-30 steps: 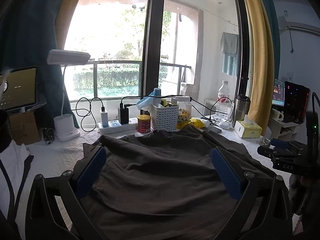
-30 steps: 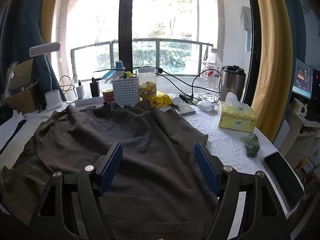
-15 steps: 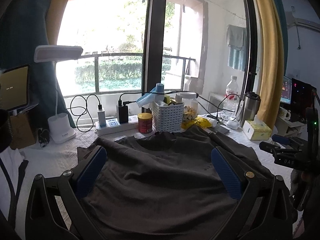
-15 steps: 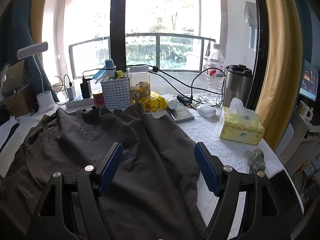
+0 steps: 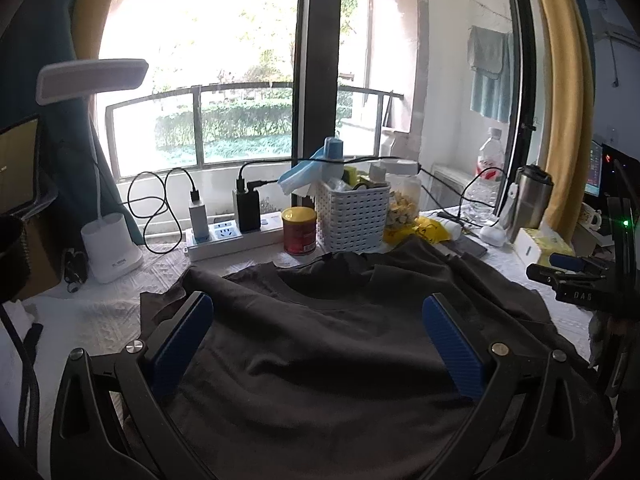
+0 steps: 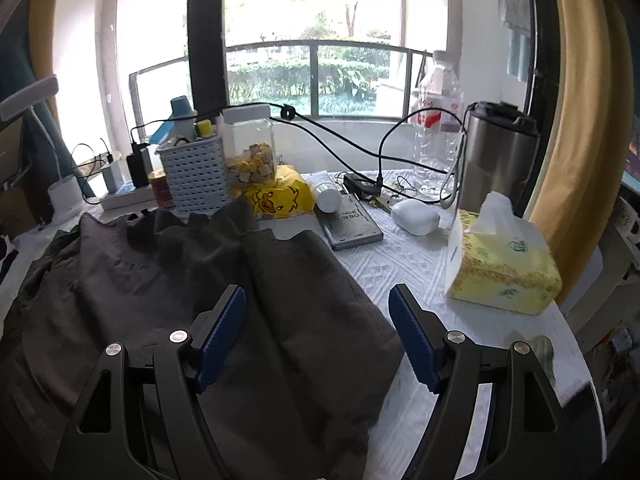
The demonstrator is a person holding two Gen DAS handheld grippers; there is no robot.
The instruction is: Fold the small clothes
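A dark grey T-shirt (image 5: 320, 352) lies spread and wrinkled on the white-clothed table, its neckline toward the window; it also shows in the right wrist view (image 6: 180, 280). My left gripper (image 5: 318, 320) is open and empty above the shirt's chest, its blue pads apart. My right gripper (image 6: 318, 312) is open and empty above the shirt's right edge and sleeve. The right gripper also shows at the far right of the left wrist view (image 5: 576, 280).
Along the window stand a white desk lamp (image 5: 110, 248), a power strip (image 5: 232, 236), a red can (image 5: 299, 230), a white basket (image 5: 352, 216), a snack jar (image 6: 252, 152), a yellow duck bag (image 6: 278, 196), a steel tumbler (image 6: 496, 160) and a tissue box (image 6: 500, 268).
Both grippers have moved forward toward the window. The right one has also turned right, to the shirt's right edge. Both stay open.
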